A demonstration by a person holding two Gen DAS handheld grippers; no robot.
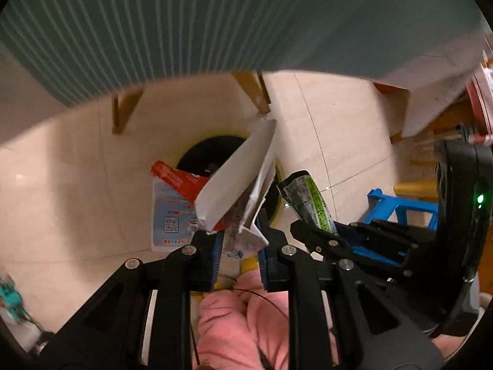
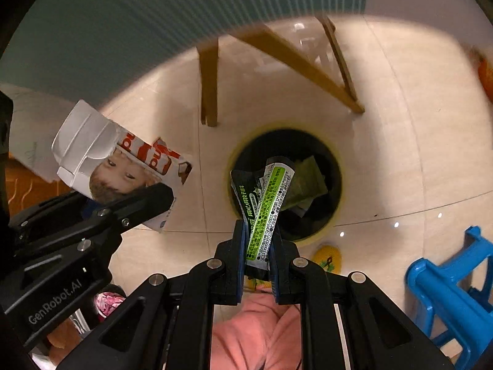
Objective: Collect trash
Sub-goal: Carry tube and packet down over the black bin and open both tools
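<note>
My left gripper [image 1: 238, 240] is shut on a flattened white and red carton [image 1: 237, 178], which sticks up over the round black trash bin [image 1: 212, 154] on the floor. From the right wrist view the same carton [image 2: 117, 160] shows a printed picture, with the left gripper [image 2: 144, 203] clamped on its lower edge. My right gripper [image 2: 260, 240] is shut on a black and green snack wrapper [image 2: 265, 200], held right above the bin [image 2: 326, 215] with its yellow rim. The wrapper [image 1: 308, 200] and the right gripper [image 1: 311, 234] also appear at right in the left wrist view. Green scraps lie inside the bin.
Wooden table legs [image 2: 209, 86] stand just behind the bin under a teal cloth [image 1: 215, 24]. A blue plastic stool [image 2: 453, 293] is at the right. A yellow slipper [image 2: 328, 256] and pink trousers [image 1: 243, 323] are below the grippers. A blue leaflet [image 1: 169, 215] lies on the tiled floor.
</note>
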